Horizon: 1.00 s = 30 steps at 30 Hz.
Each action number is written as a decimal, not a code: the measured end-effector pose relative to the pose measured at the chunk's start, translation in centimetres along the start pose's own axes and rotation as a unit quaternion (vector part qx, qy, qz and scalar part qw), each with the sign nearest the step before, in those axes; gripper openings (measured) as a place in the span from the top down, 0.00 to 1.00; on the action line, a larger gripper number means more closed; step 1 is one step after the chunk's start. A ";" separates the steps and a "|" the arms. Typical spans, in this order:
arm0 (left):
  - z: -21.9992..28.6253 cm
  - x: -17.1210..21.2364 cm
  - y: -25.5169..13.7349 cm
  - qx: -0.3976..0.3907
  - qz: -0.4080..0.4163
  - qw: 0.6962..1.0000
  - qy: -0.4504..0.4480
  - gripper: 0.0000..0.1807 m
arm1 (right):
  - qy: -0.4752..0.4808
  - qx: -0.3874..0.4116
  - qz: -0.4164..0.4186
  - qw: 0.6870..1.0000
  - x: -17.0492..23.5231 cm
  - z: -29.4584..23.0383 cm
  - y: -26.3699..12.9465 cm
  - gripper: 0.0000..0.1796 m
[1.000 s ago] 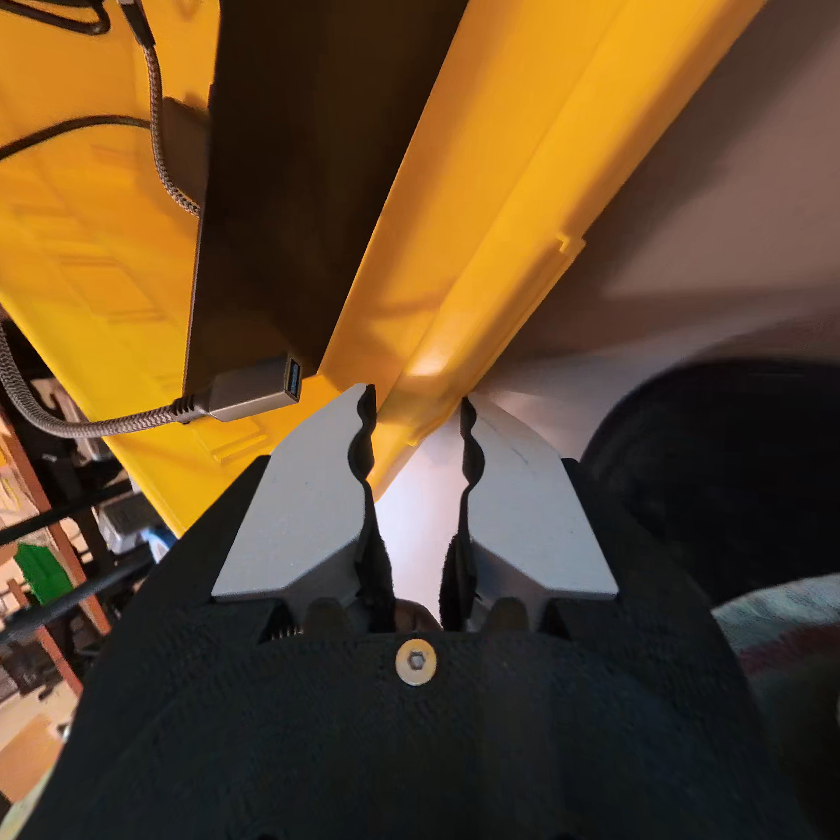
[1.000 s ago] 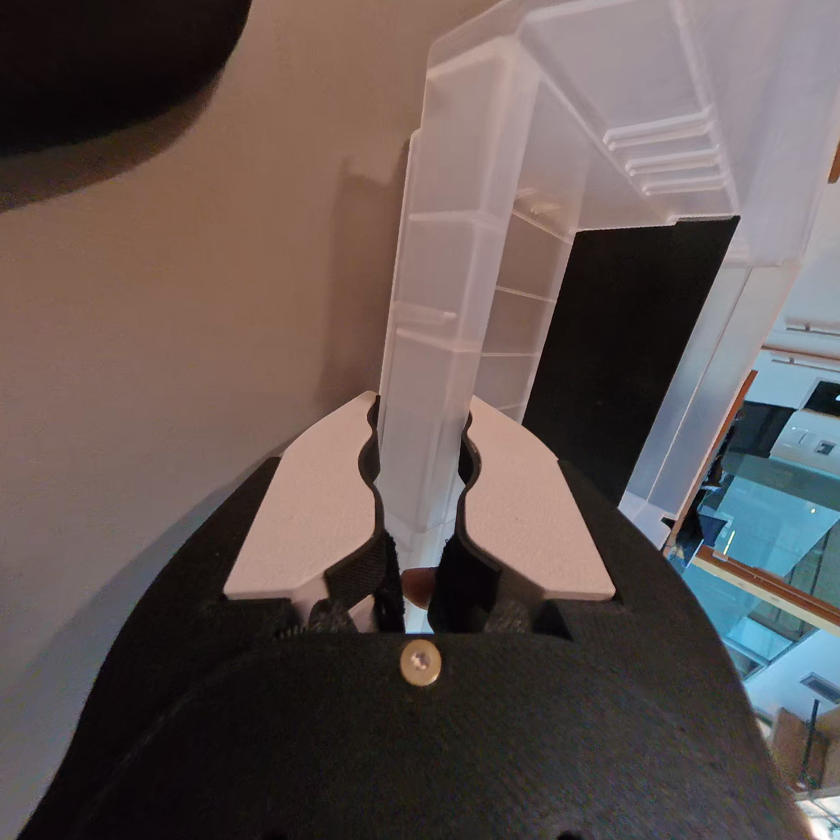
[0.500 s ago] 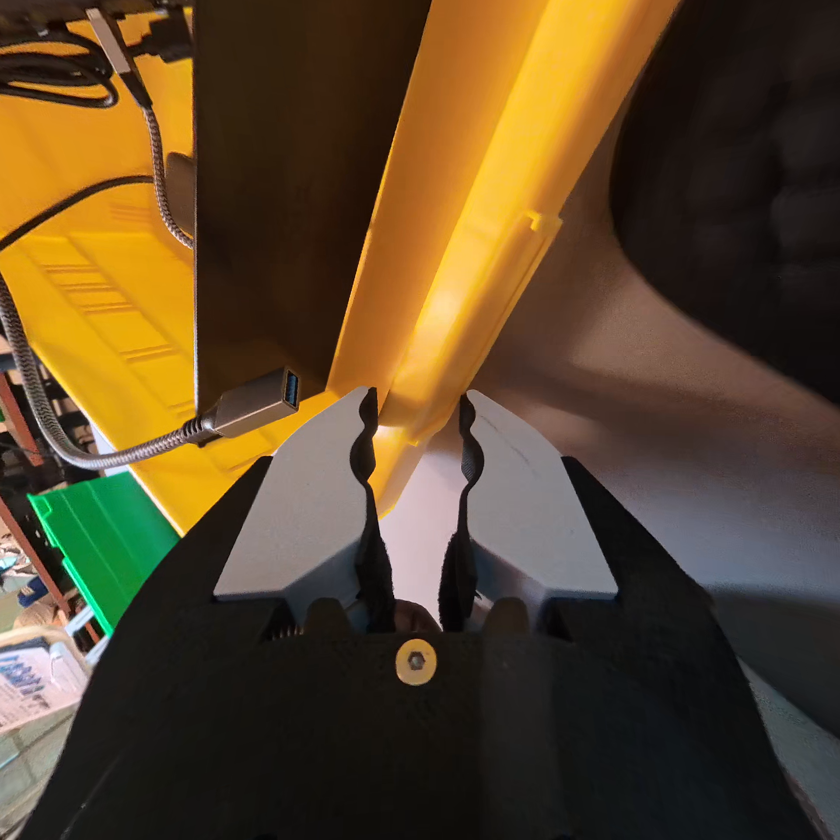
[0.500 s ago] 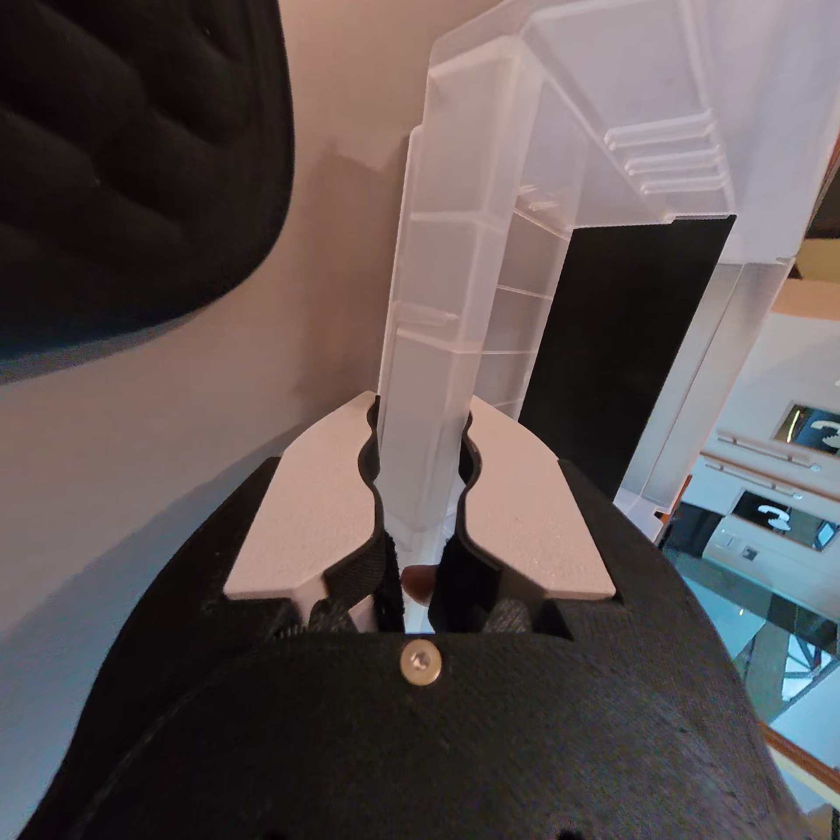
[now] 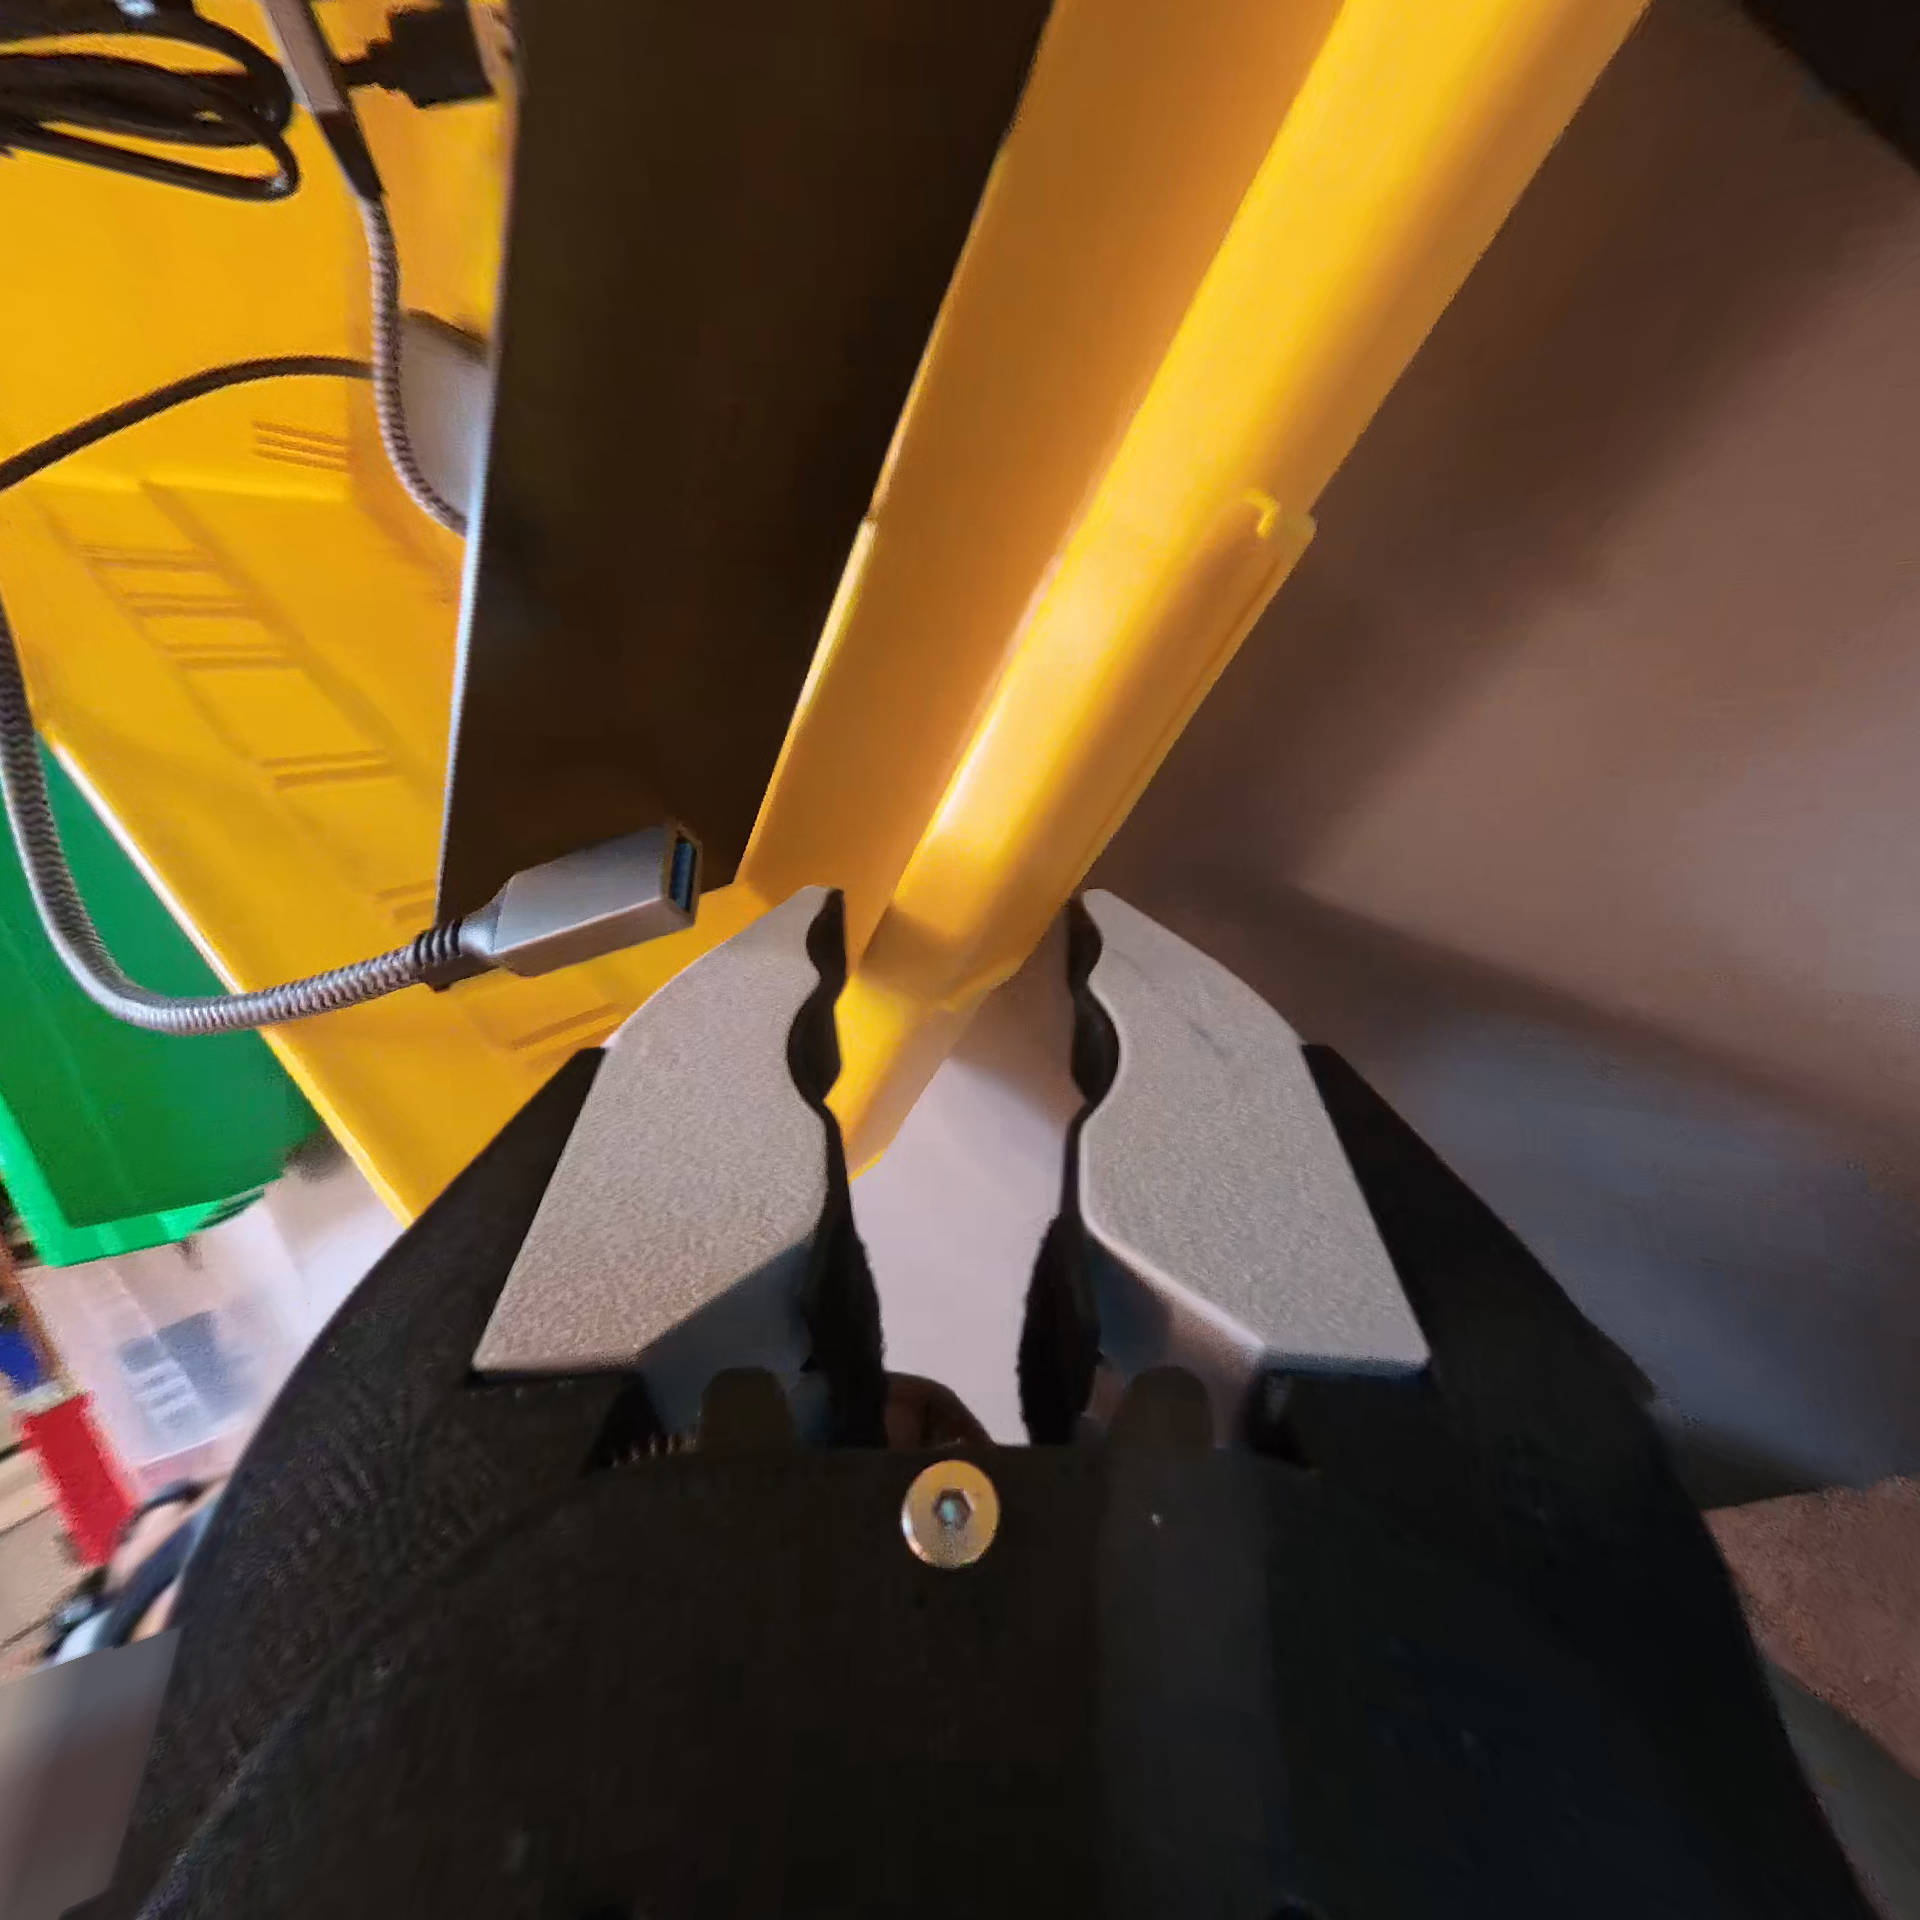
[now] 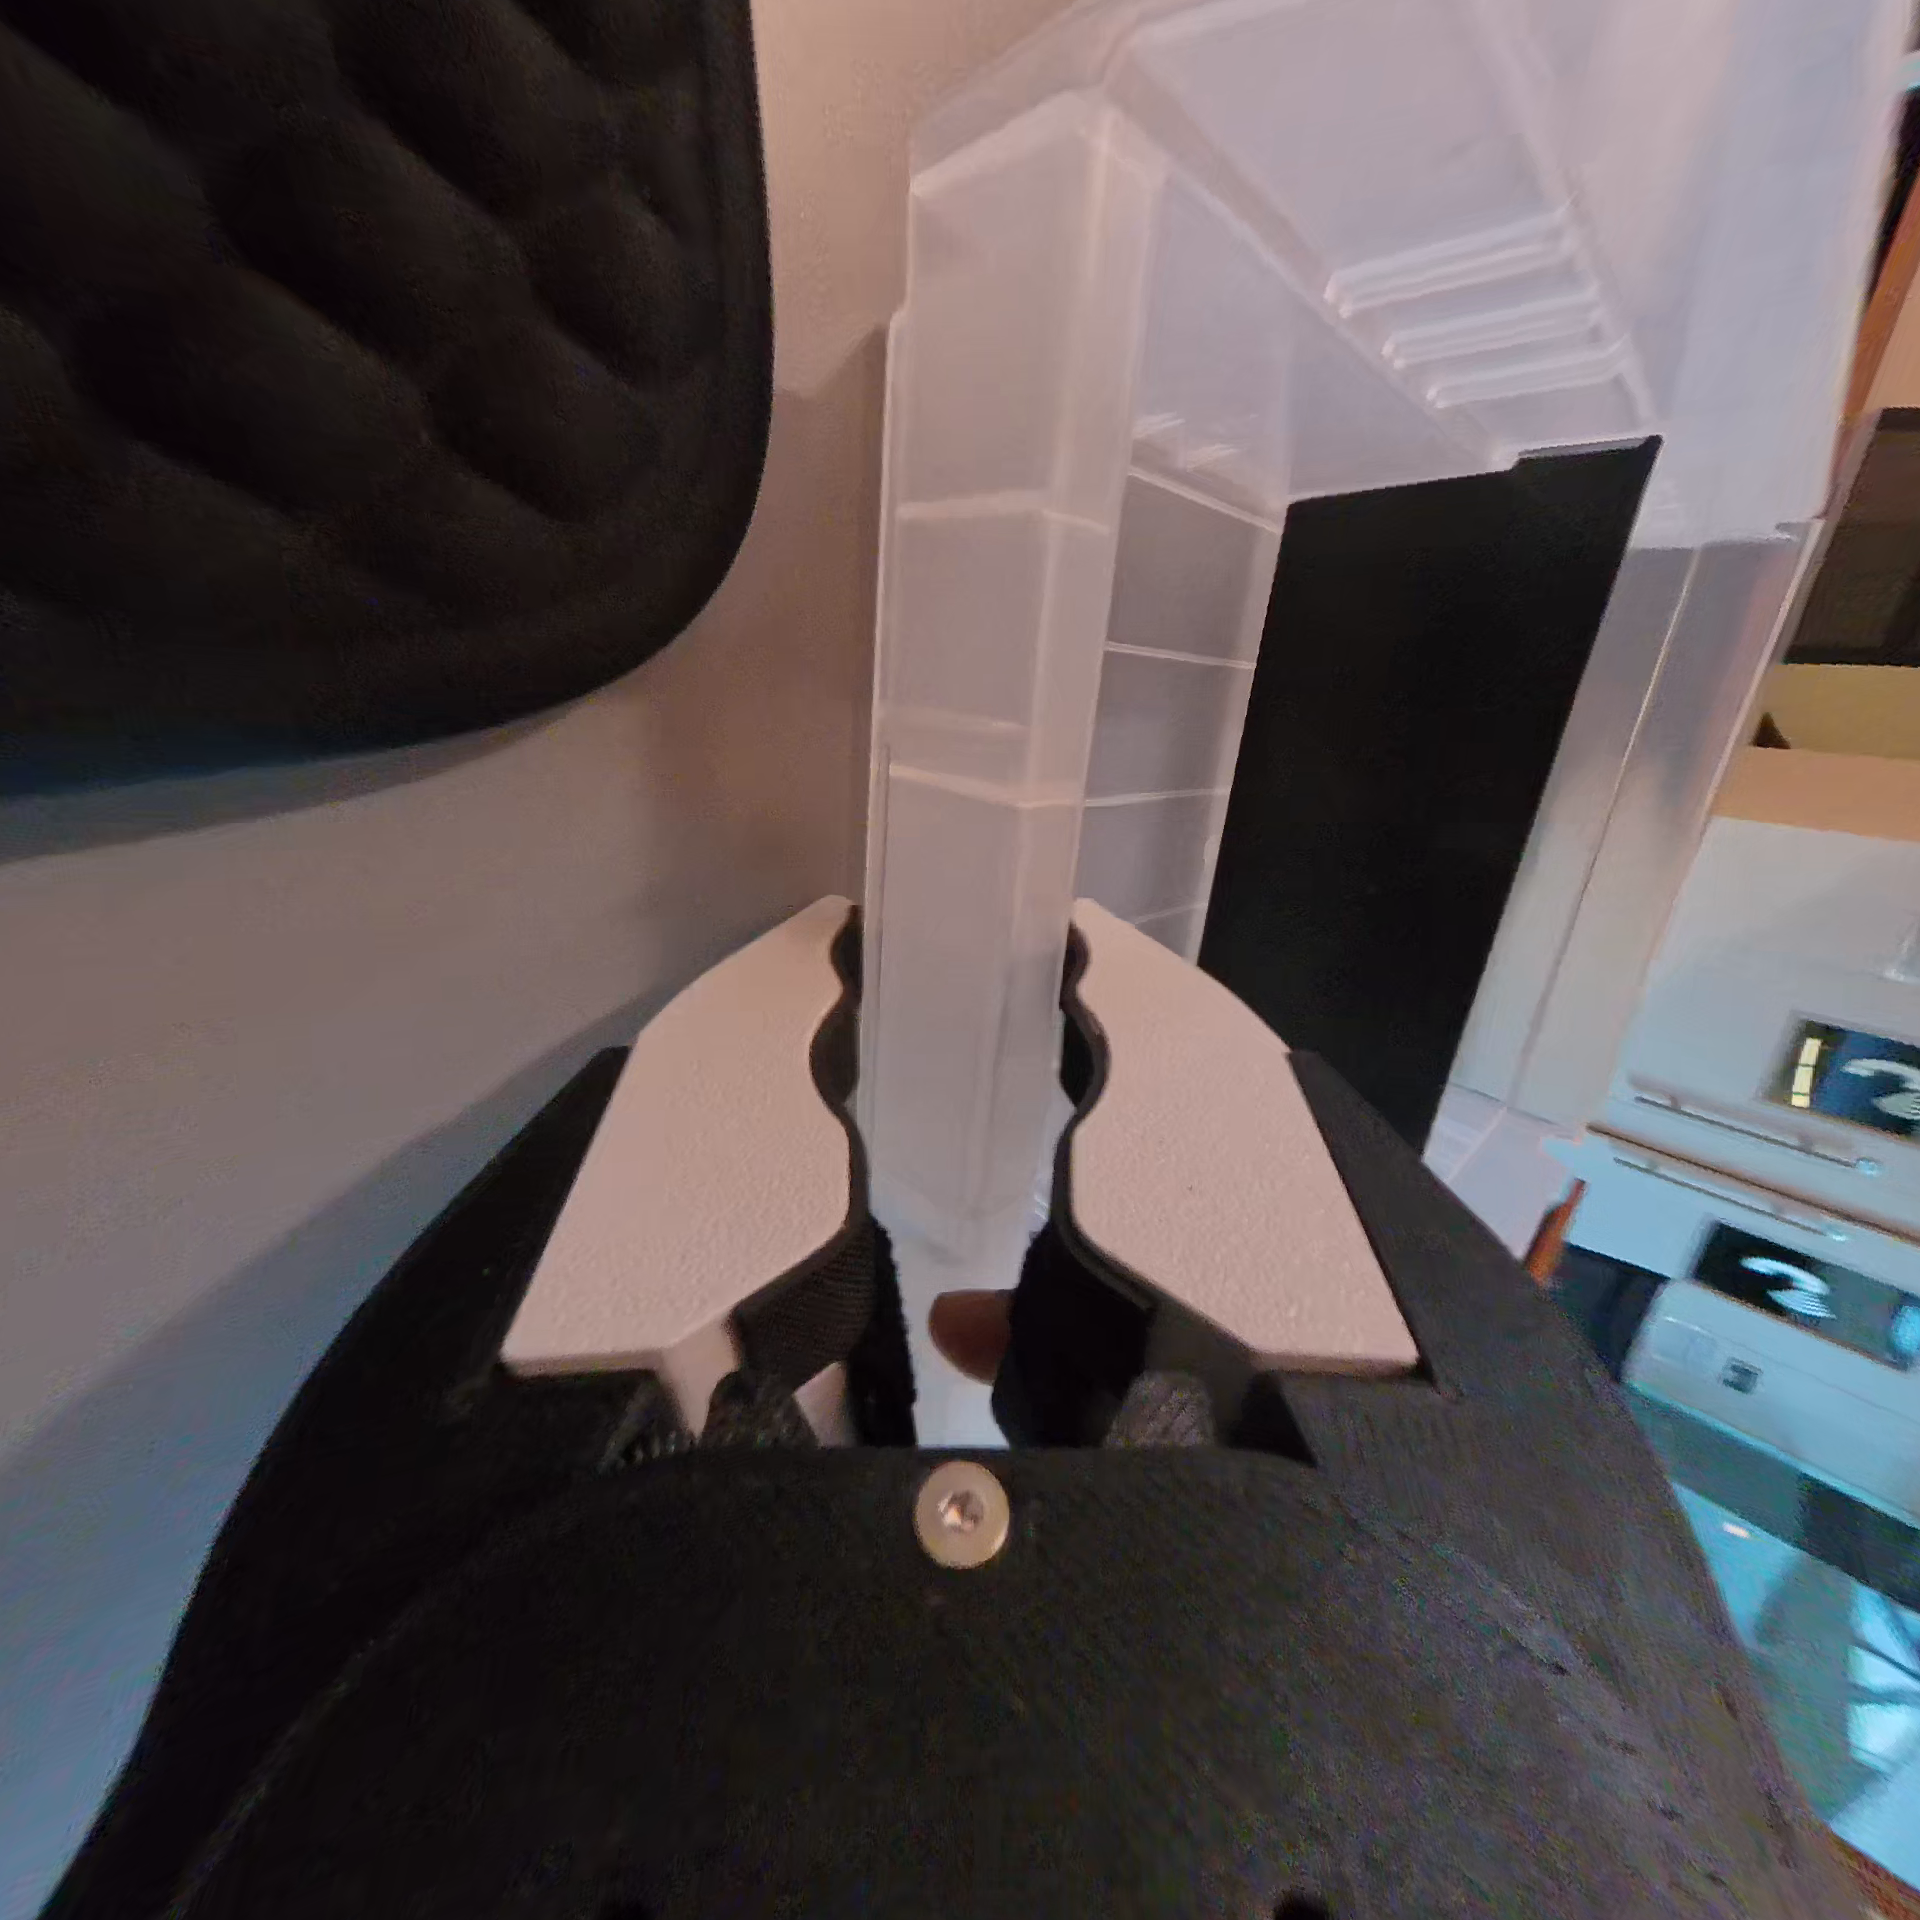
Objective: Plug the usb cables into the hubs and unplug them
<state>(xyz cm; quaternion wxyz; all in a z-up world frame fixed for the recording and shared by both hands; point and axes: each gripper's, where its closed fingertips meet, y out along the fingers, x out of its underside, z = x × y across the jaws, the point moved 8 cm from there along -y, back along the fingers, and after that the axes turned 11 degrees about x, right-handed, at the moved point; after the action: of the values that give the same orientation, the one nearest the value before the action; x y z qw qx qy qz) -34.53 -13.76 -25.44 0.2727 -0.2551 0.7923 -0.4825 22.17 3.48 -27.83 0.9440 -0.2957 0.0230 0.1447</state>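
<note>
1. The left hand-held gripper is closed on the rim of a yellow bin, its grey fingers either side of the rim's corner. The bin appears lifted and tilted.

2. Inside the yellow bin, a braided grey USB cable ends in a metal socket connector that lies just beside a dark flat panel. More dark cables are bunched at the bin's far end. I cannot pick out a hub clearly.

3. The right hand-held gripper is clamped on the wall of a clear plastic bin. A black panel sits in that bin; no cable shows there.

4. Compared with a second ago, both grips are unchanged, but the surroundings have swung: a green crate has come into the left view's lower left, and a dark quilted cushion now fills the right view's upper left. The connector has slid only slightly against the panel.

5. My reading: both bins are being carried or repositioned together, so plugging has not yet begun. The cables need a settled tabletop and both grippers freed first. With the bins tilted, loose cables could slide.
</note>
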 end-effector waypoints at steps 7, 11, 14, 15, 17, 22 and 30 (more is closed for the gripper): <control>-1.5 -3.4 -6.9 0.019 0.342 0.918 -0.202 0.57 | 0.281 0.014 0.122 0.952 -0.2 1.9 -2.5 0.53; -4.5 -6.2 -10.5 0.066 0.581 0.739 -0.335 0.57 | 0.339 0.059 0.193 0.919 -1.7 2.9 -3.9 0.52; -7.5 -7.9 -8.7 0.105 0.614 0.669 -0.404 0.55 | 0.338 0.078 0.218 0.912 -3.5 3.2 -4.4 0.51; -8.4 -8.4 -7.5 0.103 0.608 0.666 -0.419 0.54 | 0.341 0.078 0.228 0.908 -4.1 3.3 -4.6 0.49; -9.7 -9.6 -5.3 0.075 0.583 0.674 -0.447 0.52 | 0.380 0.072 0.267 0.883 -5.2 3.9 -5.1 0.44; -12.5 -10.9 -0.8 -0.070 0.448 0.737 -0.502 0.50 | 0.465 0.070 0.378 0.798 -6.6 5.7 -7.0 0.41; -14.3 -11.9 2.5 0.021 0.384 0.726 -0.570 0.60 | 0.436 0.104 0.401 0.799 -6.8 6.4 -8.6 0.45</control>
<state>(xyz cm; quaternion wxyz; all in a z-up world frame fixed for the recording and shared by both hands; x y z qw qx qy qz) -36.00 4.18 -19.95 0.8403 -0.1496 0.5078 -0.1173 17.85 -1.45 -16.94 0.7167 -0.1917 0.5640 0.3627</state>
